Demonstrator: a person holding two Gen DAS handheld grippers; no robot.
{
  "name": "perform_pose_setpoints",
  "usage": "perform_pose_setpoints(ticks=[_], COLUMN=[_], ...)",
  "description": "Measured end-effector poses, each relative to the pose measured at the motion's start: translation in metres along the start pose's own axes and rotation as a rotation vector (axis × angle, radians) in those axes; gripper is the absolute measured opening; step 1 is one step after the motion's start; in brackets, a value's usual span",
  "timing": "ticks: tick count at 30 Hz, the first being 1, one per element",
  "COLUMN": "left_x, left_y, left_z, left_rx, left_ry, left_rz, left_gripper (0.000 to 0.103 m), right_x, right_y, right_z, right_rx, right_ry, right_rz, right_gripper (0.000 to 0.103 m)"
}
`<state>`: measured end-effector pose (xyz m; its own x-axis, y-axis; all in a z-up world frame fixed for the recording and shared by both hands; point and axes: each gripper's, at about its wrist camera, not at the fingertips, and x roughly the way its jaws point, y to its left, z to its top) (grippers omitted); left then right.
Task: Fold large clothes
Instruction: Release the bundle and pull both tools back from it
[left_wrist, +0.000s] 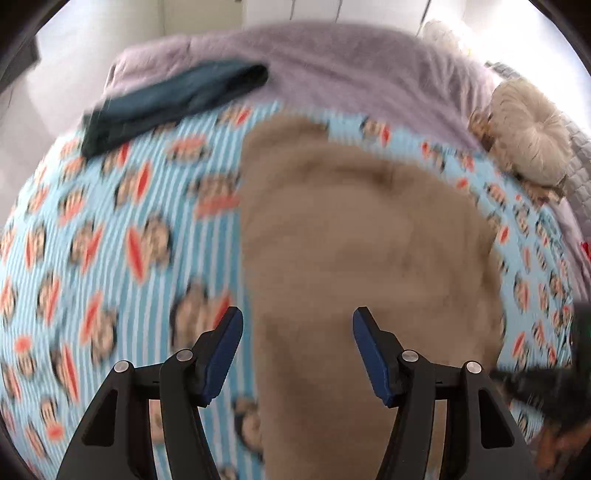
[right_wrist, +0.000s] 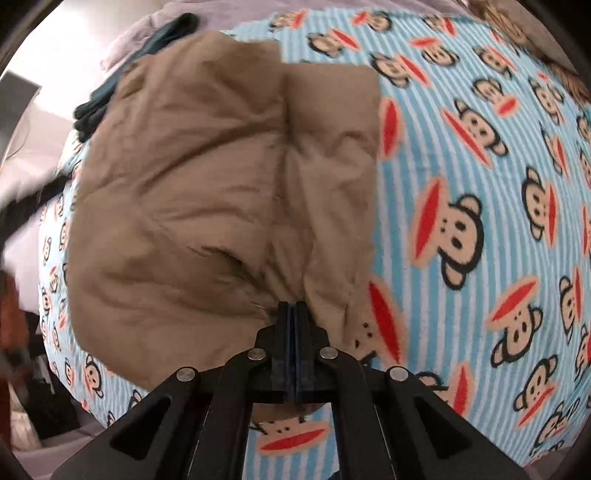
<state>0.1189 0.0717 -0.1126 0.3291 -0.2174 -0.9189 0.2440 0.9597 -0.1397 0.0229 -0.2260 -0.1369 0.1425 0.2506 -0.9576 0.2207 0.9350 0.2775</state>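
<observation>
The left gripper (left_wrist: 297, 319) hangs with jaws apart and nothing between them, above the tan garment (left_wrist: 354, 236) spread on the monkey-print blanket (left_wrist: 110, 221). The right gripper (right_wrist: 292, 308), jaws pressed together, pinches the garment's near edge.

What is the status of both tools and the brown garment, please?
Left tool open, empty, above garment. Right tool shut on garment edge. Dark cloth lies apart.
</observation>
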Motion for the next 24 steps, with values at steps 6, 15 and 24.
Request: perform_pose_setpoints(ticks=[6,15,24], left_x=[0.015,-0.002,-0.025], left_y=[0.007,-0.014,-0.022], left_z=[-0.039,-0.044,-0.053], left_rx=[-0.123,-0.024,-0.027], left_ry=[0.017,0.031,0.058], left_rz=[-0.008,0.066,0.079], left_gripper=[0.080,0.080,0.080], right_x=[0.023,-0.012,-0.056], right_y=[-0.001,0.000,-0.006], right_z=[0.001,-0.001,-0.019], right_rx=[-0.030,0.031,0.081], right_ry=[0.059,0.041,0.010], right_rz=[-0.033,-0.006,0.030], right_gripper=[0.001,0.002,0.003])
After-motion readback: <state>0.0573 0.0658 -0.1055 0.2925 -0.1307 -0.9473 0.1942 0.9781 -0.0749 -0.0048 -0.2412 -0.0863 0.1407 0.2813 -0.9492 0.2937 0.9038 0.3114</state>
